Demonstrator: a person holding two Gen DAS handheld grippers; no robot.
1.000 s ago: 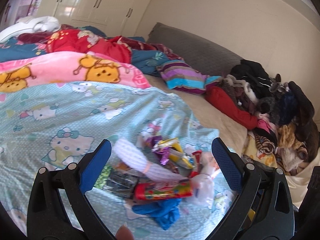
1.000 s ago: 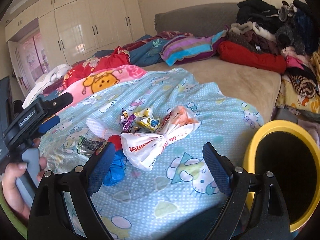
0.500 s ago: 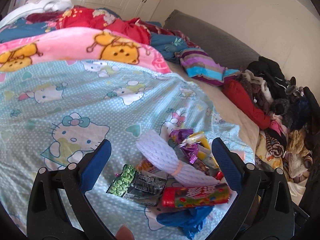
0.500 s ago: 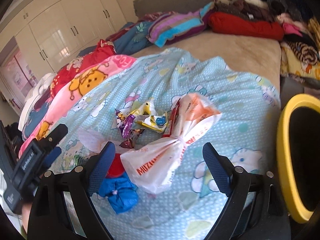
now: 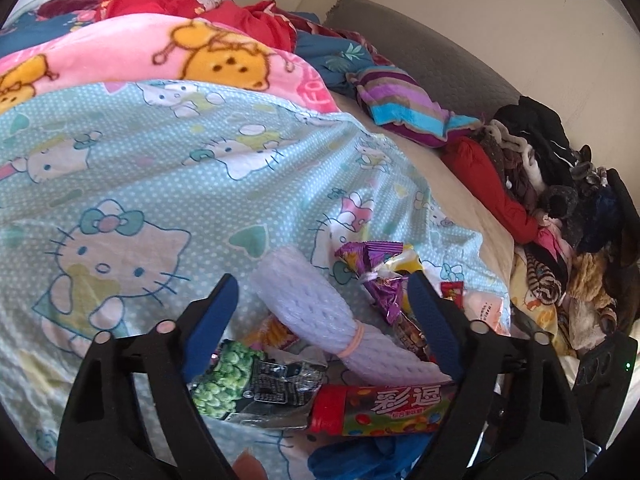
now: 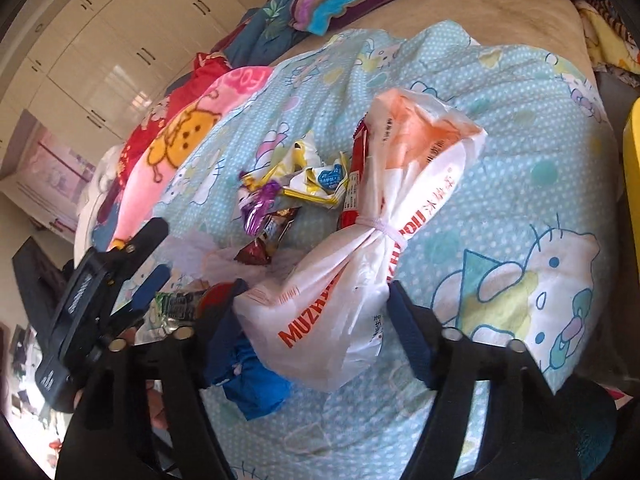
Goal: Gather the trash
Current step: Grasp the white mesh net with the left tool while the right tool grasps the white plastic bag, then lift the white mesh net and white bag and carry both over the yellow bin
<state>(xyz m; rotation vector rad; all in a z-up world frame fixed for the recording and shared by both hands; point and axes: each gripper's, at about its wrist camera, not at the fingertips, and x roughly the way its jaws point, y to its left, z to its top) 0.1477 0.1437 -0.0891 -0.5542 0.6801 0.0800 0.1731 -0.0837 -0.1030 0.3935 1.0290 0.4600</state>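
Bedding printed with cartoon cats (image 5: 120, 184) carries the litter; right gripper (image 6: 316, 312), fingers closing around the tied white plastic bag (image 6: 360, 276), left gripper (image 5: 324, 300) closing astride the white foam net sleeve (image 5: 320, 312).

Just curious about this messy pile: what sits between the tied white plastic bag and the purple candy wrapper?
In the right wrist view, a red snack packet lies against the white plastic bag, then crumpled yellow-and-white wrappers, then the purple candy wrapper.
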